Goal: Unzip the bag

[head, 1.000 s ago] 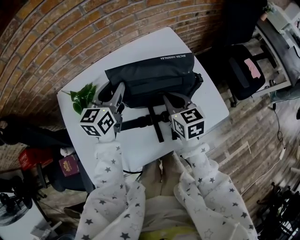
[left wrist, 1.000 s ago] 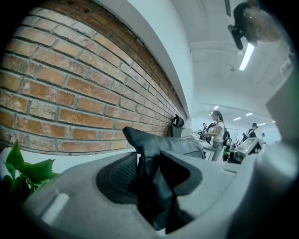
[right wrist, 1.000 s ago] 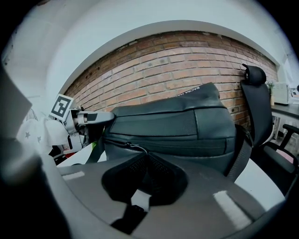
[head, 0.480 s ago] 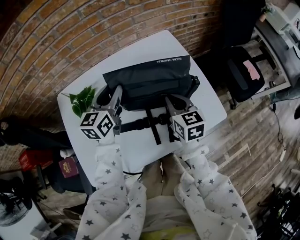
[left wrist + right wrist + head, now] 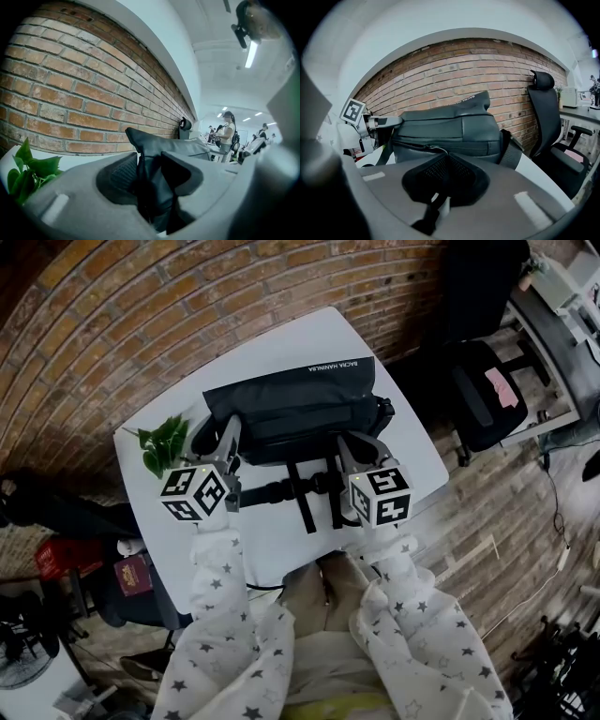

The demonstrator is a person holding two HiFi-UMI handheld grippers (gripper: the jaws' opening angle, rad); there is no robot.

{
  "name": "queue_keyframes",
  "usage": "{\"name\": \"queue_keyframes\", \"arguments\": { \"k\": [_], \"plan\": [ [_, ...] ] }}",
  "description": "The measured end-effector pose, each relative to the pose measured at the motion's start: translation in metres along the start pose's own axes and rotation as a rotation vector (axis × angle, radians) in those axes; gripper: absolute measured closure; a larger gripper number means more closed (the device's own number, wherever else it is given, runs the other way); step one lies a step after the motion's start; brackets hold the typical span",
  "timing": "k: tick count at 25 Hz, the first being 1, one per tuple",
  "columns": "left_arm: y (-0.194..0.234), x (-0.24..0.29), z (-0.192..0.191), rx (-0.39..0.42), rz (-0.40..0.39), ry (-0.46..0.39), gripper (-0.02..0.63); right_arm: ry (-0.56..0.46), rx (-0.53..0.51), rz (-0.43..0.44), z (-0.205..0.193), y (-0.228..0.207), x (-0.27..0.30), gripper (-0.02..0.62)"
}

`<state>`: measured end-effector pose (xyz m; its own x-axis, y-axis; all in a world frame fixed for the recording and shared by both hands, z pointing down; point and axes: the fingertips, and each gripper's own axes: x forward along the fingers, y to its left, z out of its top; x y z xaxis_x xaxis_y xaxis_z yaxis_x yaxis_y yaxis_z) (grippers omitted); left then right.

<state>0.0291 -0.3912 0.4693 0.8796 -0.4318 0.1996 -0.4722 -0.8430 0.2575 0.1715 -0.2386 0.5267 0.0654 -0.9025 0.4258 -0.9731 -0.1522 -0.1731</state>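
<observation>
A black bag (image 5: 291, 404) lies on the white table (image 5: 403, 460), its straps (image 5: 302, 491) trailing toward me. My left gripper (image 5: 216, 433) is at the bag's left end. In the left gripper view a fold of the bag (image 5: 152, 154) fills the gap between the pads (image 5: 117, 174), which press on it while the jaws are opening slightly. My right gripper (image 5: 356, 442) is at the front right of the bag. Its pads (image 5: 436, 169) are shut on the zipper pull (image 5: 436, 151), which leads from the front zipper of the bag (image 5: 450, 126).
A green leafy sprig (image 5: 165, 441) lies on the table left of the bag, close to the left gripper. A brick wall runs behind the table. A black office chair (image 5: 487, 390) stands to the right. A person (image 5: 228, 132) stands far off.
The bag and both grippers sit slightly farther left and higher in the head view. Both grips look the same.
</observation>
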Motion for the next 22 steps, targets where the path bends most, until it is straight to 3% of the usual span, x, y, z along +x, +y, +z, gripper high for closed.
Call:
{"name": "queue_keyframes", "arguments": {
  "k": [11,22],
  "plan": [
    [0.005,-0.002,0.001,-0.007,0.014,-0.020,0.445,-0.007,-0.026,-0.012,0.002,0.001,0.000,0.575],
    [0.011,-0.002,0.000,-0.017,0.022,-0.024,0.445,-0.020,0.023,-0.096,0.002,-0.029,-0.010,0.575]
  ]
}}
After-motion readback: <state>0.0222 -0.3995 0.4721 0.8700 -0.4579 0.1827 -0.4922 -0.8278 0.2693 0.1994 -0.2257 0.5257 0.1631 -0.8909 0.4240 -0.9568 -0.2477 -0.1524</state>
